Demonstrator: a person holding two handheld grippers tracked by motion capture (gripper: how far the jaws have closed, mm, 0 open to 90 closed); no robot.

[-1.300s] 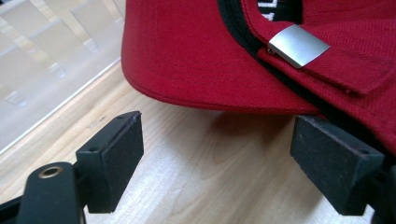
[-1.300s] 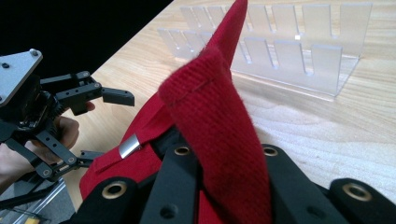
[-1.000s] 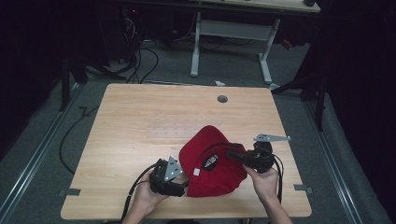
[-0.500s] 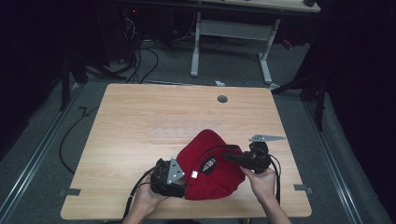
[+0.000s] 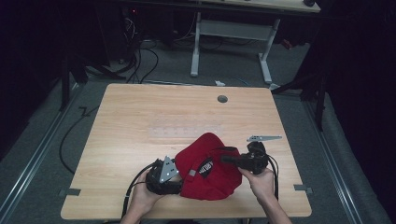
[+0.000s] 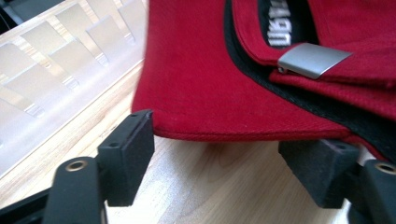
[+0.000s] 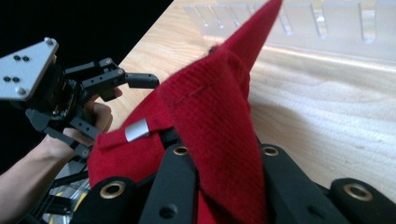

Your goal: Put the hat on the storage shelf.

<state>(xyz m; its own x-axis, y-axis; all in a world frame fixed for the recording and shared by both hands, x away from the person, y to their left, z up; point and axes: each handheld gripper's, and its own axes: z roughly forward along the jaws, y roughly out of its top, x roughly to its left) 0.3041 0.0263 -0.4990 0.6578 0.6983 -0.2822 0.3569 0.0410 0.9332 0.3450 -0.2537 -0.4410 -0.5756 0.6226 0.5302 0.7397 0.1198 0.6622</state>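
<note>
Since a second ago the left gripper has slid in against the red cap, its jaws just closing yet spread, the cap's edge between them unpinched. On the bench near the front edge, the cap hangs from the right gripper, jaws pinching a fold. Left gripper view shows a metal clasp; right gripper view, a clear rack.

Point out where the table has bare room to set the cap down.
Bare wood spans the far half around the hole and the left side beside the clear rack. The near middle is crowded: cap, both hand-held grippers, cables.
</note>
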